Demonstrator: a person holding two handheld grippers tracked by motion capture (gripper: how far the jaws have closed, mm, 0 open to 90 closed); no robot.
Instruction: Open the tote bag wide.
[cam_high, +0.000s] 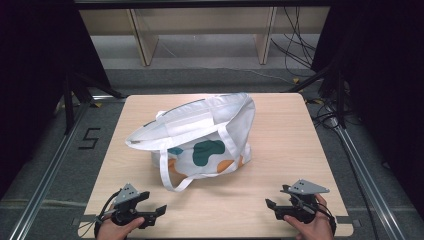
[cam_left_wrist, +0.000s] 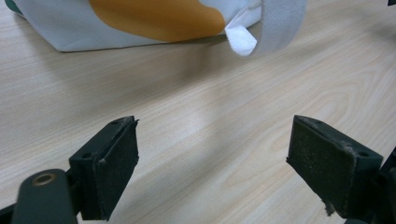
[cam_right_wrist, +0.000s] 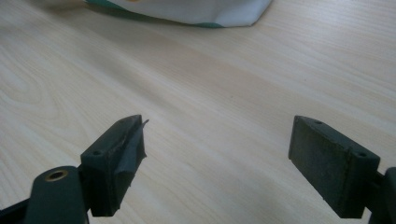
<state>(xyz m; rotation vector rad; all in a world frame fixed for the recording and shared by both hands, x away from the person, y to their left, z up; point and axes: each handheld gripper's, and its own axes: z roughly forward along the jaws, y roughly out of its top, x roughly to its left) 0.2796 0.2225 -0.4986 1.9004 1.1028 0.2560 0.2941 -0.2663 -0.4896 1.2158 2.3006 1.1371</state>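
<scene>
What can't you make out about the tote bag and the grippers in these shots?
- Tote bag contents: high view, its own folded cloth covers the mouth.
- Bag's far side: high view, hidden by its body.
- Bag print: left gripper view, cut by the top edge.
- Left gripper and right gripper handles: high view, hands and bottom edge hide them.

White tote bag (cam_high: 200, 135), wooden table (cam_high: 280, 125), two tools
</scene>
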